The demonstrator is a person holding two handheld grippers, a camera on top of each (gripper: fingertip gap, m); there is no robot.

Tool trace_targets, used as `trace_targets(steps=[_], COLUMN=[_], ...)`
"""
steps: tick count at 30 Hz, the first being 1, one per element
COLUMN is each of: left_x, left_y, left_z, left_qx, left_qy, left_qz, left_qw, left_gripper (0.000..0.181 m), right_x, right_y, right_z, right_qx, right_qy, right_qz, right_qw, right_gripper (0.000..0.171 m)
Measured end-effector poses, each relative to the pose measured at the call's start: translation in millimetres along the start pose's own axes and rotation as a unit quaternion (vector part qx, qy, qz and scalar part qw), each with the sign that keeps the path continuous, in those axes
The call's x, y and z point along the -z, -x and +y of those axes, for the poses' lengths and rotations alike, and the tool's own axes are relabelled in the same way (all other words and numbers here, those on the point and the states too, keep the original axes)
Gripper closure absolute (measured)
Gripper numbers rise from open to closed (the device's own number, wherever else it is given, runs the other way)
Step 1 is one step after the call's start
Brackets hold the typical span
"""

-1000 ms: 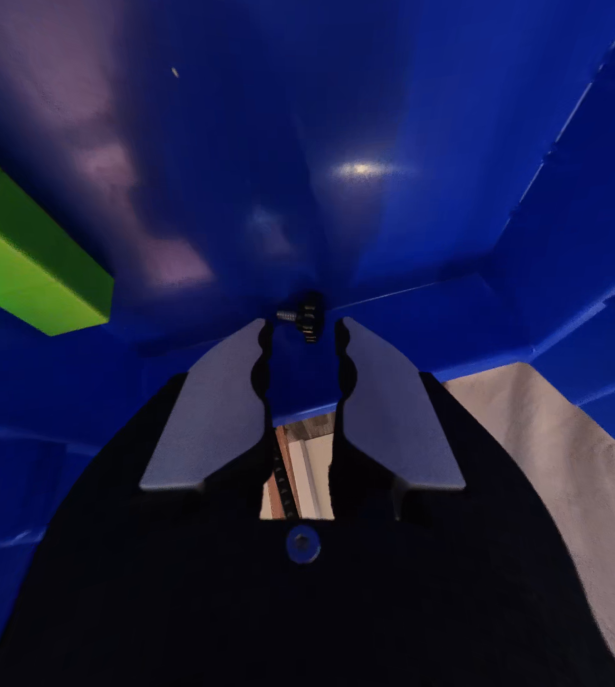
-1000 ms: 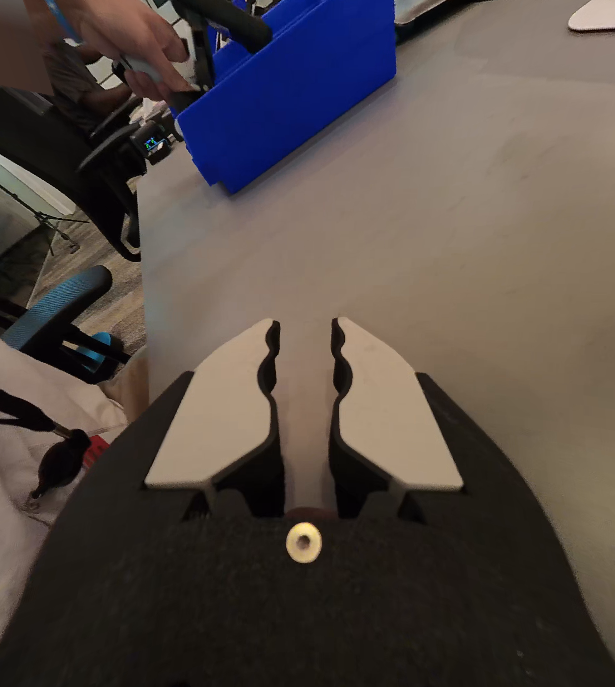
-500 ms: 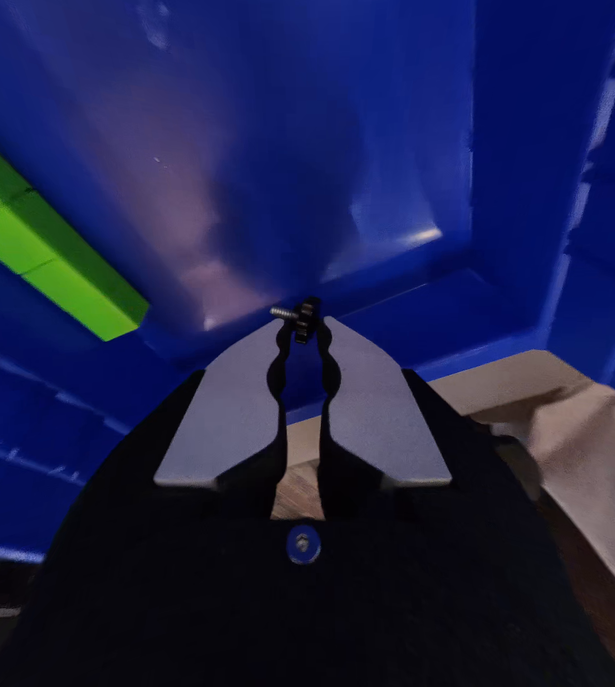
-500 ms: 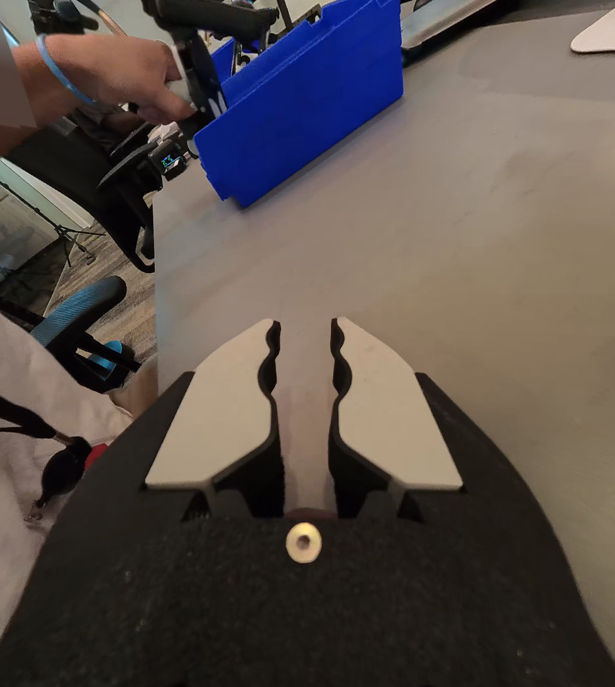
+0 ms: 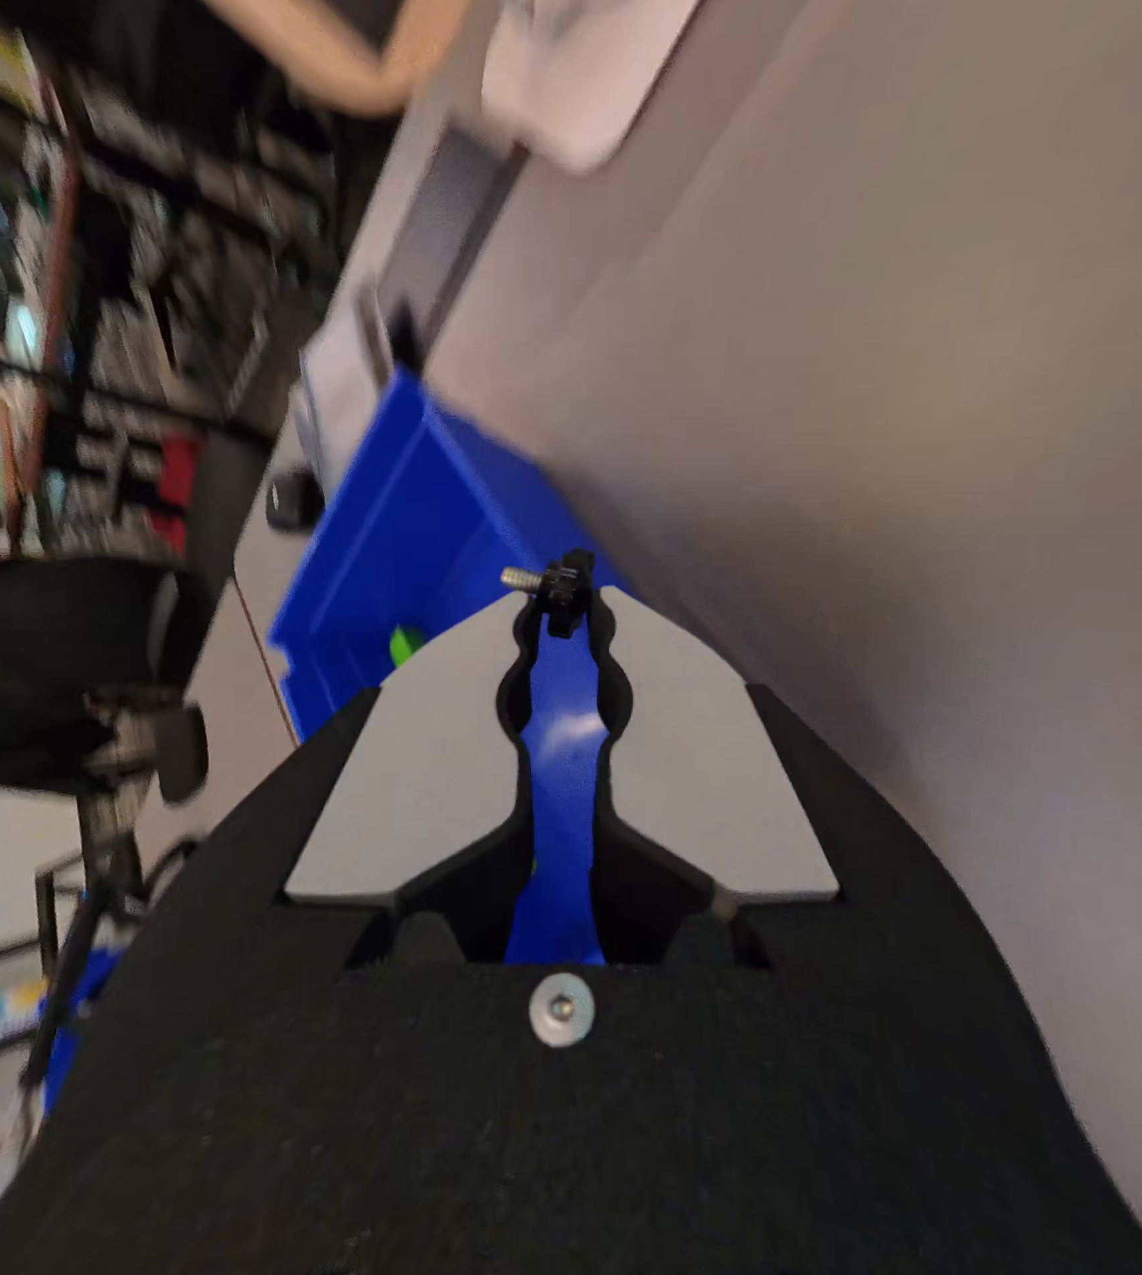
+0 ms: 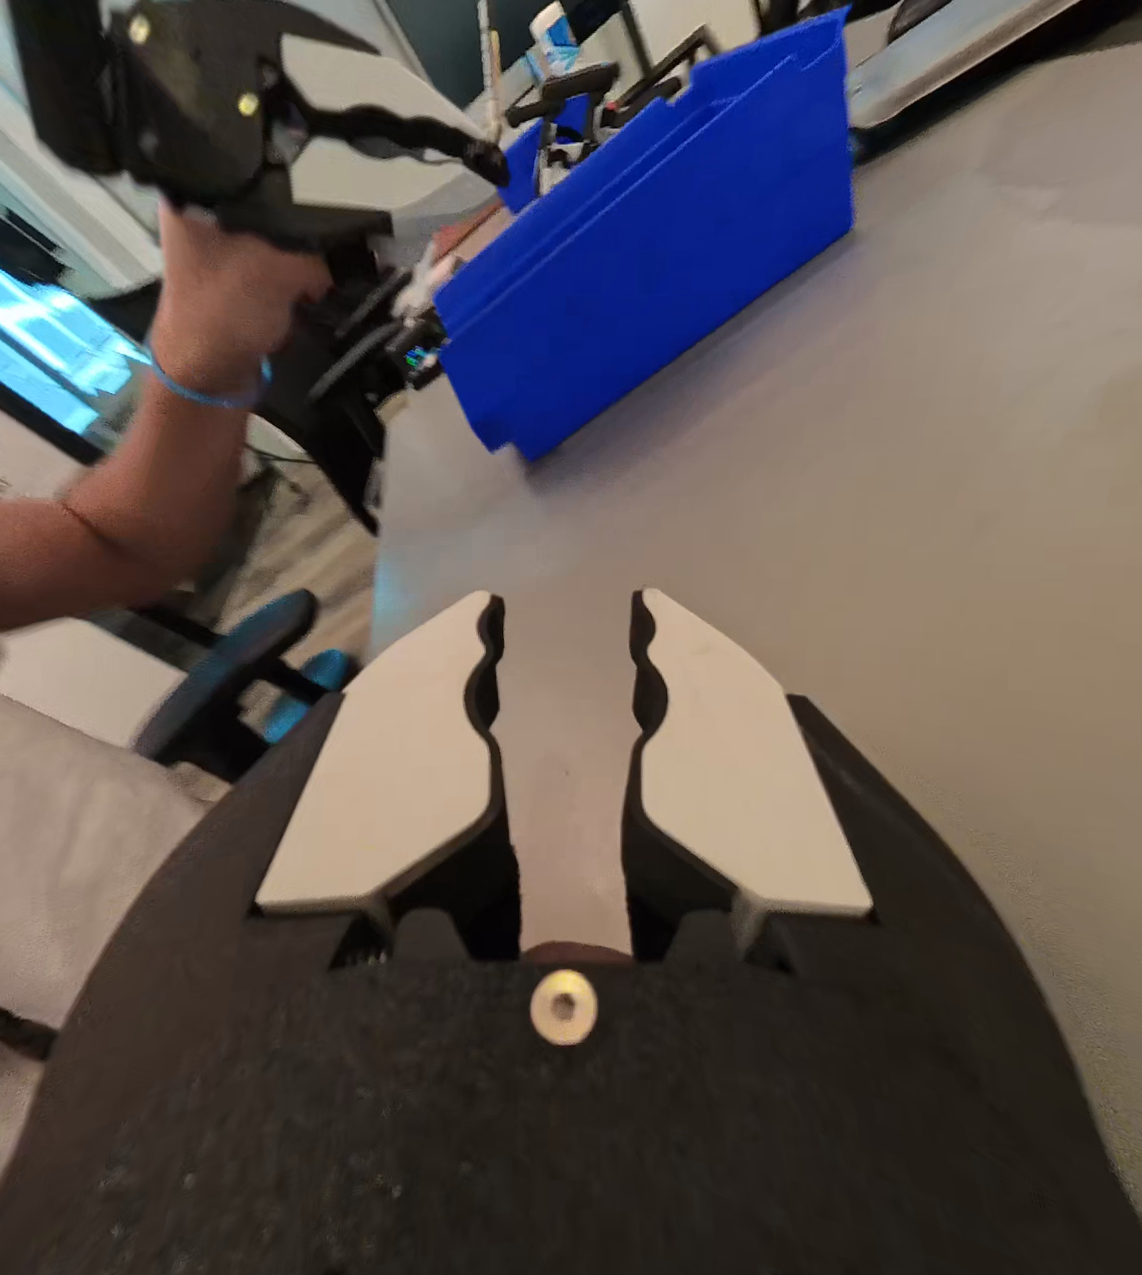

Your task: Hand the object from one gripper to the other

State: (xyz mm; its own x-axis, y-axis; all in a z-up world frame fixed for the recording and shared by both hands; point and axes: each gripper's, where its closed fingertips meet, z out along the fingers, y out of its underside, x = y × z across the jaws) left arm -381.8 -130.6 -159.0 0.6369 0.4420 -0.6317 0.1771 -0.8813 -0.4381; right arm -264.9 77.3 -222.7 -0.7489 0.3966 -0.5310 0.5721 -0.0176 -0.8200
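- We find the left gripper (image 5: 565,599) raised above the grey table (image 5: 934,414), its fingertips pinched on a small black thumb screw (image 5: 565,586).
- The screw's black knurled head sits between the tips; its short silver threaded shank points out to the left.
- Below and beyond the left gripper stands a blue plastic bin (image 5: 416,524), resting on the table; a green block (image 5: 404,645) shows inside it.
- In the right wrist view we see the left gripper (image 6: 485,162) held aloft by a hand (image 6: 230,290), above and left of the blue bin (image 6: 658,303). The picture is blurred there, and we can make out only a dark shape at its tips.
- The right gripper (image 6: 568,607) hovers low over the table (image 6: 899,552), well apart from the bin, its fingers spread and holding nothing.
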Motion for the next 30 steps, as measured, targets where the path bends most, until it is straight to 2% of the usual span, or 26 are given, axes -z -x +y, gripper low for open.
trace_targets(steps=[4,7,9,11,16,23,30], left_x=[28,38,41,38,34,33,35], left_y=[-45,-94,-127,-150,-176,-189,-185], left_z=[-76,-112,-125,-126,-121,-123,-121], left_qx=[-0.027,-0.005,0.014,0.012,-0.069,-0.084,-0.070], left_qy=[-0.133,-0.204,-0.242,-0.264,-0.288,-0.291,-0.304], left_qz=[0.000,0.049,0.086,0.075,-0.003,0.005,0.004], left_qw=[0.991,0.978,0.966,0.962,0.955,0.953,0.950], left_gripper=[0.168,0.168,0.168,0.168,0.168,0.168,0.168], right_x=[-19,-24,-22,-19,-15,-13,-15], right_y=[3,7,12,22,28,40,38], right_z=[-33,-48,-49,-43,-17,-20,-20], right_qx=[-0.101,-0.146,-0.161,-0.181,-0.200,-0.209,-0.182], right_qy=[-0.021,-0.050,-0.082,-0.096,-0.059,-0.060,-0.064], right_qz=[-0.089,-0.131,-0.146,-0.171,-0.192,-0.240,-0.221], right_qw=[0.991,0.979,0.973,0.964,0.959,0.946,0.956], right_gripper=[0.130,0.126,0.128,0.128,0.130,0.138,0.136])
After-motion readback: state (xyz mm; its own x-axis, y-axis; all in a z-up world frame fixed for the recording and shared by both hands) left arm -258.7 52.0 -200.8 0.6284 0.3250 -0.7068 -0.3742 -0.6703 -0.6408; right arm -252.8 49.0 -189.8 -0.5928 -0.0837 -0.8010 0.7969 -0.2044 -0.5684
